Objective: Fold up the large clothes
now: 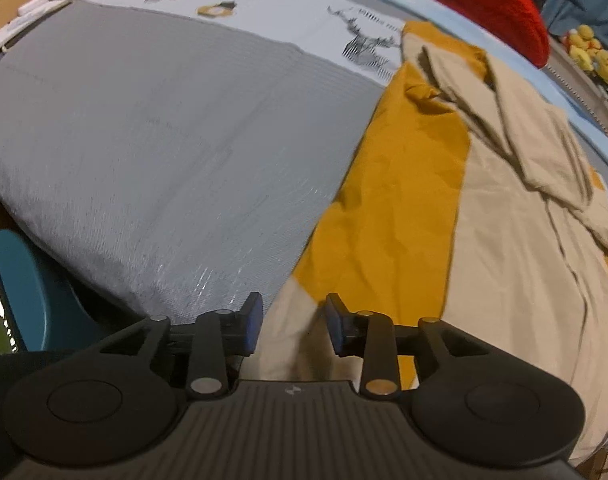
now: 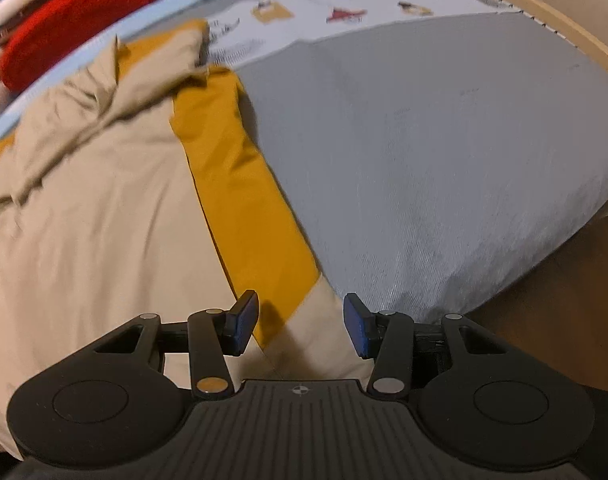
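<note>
Grey bedcover (image 1: 152, 152) carries one beige-and-mustard garment (image 1: 504, 264), its long axis running from the near edge toward the far side; left gripper (image 1: 292, 326) and right gripper (image 2: 300, 326) each hover over its near hem, jaws part-open, pads clamping nothing.

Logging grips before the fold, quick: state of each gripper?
Left gripper: jaws open, over the beige-and-mustard garment, holding nothing.
Right gripper: open, empty.

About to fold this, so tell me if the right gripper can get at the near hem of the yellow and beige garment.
Probably yes. The right gripper hangs open just over the garment's near edge, with beige cloth showing between its jaws and nothing lying on top there. Whether the pads touch it yet is unclear.
</note>
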`<state>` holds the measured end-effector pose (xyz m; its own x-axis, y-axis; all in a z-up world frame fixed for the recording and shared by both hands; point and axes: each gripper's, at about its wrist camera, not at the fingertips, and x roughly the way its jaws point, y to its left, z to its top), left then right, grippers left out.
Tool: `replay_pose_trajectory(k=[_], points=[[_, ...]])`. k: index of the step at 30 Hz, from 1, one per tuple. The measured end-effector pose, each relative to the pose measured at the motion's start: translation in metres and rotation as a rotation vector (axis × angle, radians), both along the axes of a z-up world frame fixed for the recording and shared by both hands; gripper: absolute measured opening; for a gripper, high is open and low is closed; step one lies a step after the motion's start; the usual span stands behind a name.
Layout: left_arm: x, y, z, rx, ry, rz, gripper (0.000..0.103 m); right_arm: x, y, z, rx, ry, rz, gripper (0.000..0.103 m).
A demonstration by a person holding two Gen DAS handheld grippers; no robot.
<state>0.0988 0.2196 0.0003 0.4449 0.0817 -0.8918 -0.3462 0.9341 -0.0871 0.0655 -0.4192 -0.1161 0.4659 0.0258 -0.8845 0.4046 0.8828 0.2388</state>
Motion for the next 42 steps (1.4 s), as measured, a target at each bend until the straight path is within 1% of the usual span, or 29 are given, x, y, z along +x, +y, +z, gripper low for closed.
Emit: replay_pose_trajectory(k=[5, 10, 11, 12, 13, 14, 15, 16, 17, 20, 22, 23, 24, 25, 26, 27, 30, 33, 34, 35, 36, 37, 38, 39, 42], points=[[0.004, -0.003, -0.012, 0.018, 0.033, -0.010, 0.044, 0.005, 0.006, -0.007, -0.036, 0.017, 0.024, 0.049], [0.007, -0.013, -0.017, 0.073, 0.037, -0.058, 0.045, 0.003, 0.007, -0.008, -0.041, 0.013, 0.024, 0.049], [0.007, -0.015, -0.017, 0.080, 0.036, -0.063, 0.045, 0.002, 0.007, -0.008, -0.046, 0.011, 0.023, 0.044], [0.007, -0.015, -0.017, 0.082, 0.036, -0.066, 0.045, 0.002, 0.007, -0.007, -0.051, 0.007, 0.023, 0.034], [0.006, -0.016, -0.017, 0.085, 0.035, -0.068, 0.043, 0.001, 0.007, -0.006, -0.050, 0.001, 0.026, 0.027], [0.005, -0.016, -0.017, 0.086, 0.034, -0.070, 0.036, 0.000, 0.007, -0.005, -0.045, -0.005, 0.027, 0.018], [0.004, -0.017, -0.016, 0.084, 0.031, -0.072, 0.027, -0.001, 0.006, -0.003, -0.038, -0.013, 0.028, 0.006], [0.003, -0.017, -0.015, 0.076, 0.030, -0.077, 0.016, -0.002, 0.005, -0.002, -0.030, -0.022, 0.025, 0.005], [0.004, -0.018, -0.014, 0.073, 0.024, -0.079, 0.015, -0.003, 0.004, 0.000, -0.027, -0.029, 0.019, 0.003], [0.002, -0.018, -0.013, 0.067, 0.019, -0.078, 0.016, -0.006, -0.001, 0.004, -0.006, -0.041, -0.011, 0.002], [0.002, -0.016, -0.014, 0.059, 0.027, -0.065, 0.018, -0.006, -0.005, 0.004, -0.020, -0.036, -0.038, 0.003], [0.002, -0.015, -0.014, 0.055, 0.032, -0.058, 0.024, -0.006, -0.006, 0.003, -0.030, -0.029, -0.052, 0.005], [0.002, -0.015, -0.015, 0.054, 0.038, -0.054, 0.026, -0.006, -0.007, 0.002, -0.038, -0.017, -0.066, 0.020], [0.003, -0.014, -0.017, 0.053, 0.043, -0.055, 0.030, -0.007, -0.009, 0.000, -0.049, -0.002, -0.084, 0.031], [0.004, -0.016, -0.018, 0.056, 0.045, -0.061, 0.032, -0.007, -0.009, -0.001, -0.056, 0.005, -0.095, 0.052], [0.004, -0.017, -0.018, 0.065, 0.046, -0.069, 0.033, -0.006, -0.009, -0.003, -0.056, 0.009, -0.094, 0.055], [0.005, -0.020, -0.019, 0.078, 0.048, -0.079, 0.036, -0.004, -0.005, -0.008, -0.041, 0.021, -0.054, 0.054], [0.007, -0.021, -0.021, 0.086, 0.046, -0.085, 0.037, -0.001, 0.003, -0.009, -0.062, 0.023, -0.012, 0.055], [0.006, -0.021, -0.021, 0.090, 0.045, -0.089, 0.037, -0.001, 0.004, -0.009, -0.067, 0.022, -0.005, 0.053], [0.006, -0.022, -0.021, 0.092, 0.045, -0.094, 0.036, 0.000, 0.005, -0.009, -0.070, 0.017, 0.005, 0.048], [0.006, -0.023, -0.021, 0.096, 0.044, -0.100, 0.036, -0.001, 0.006, -0.008, -0.071, 0.009, 0.012, 0.035], [0.006, -0.022, -0.020, 0.092, 0.044, -0.104, 0.030, -0.002, 0.006, -0.006, -0.067, -0.003, 0.022, 0.026], [0.006, -0.022, -0.019, 0.085, 0.043, -0.105, 0.022, -0.002, 0.006, -0.005, -0.052, -0.015, 0.027, 0.010], [0.005, -0.021, -0.019, 0.080, 0.041, -0.102, 0.020, -0.003, 0.005, -0.003, -0.033, -0.026, 0.027, 0.005], [0.003, -0.019, -0.017, 0.058, 0.036, -0.095, 0.019, -0.005, 0.003, 0.000, -0.018, -0.035, 0.015, 0.005]])
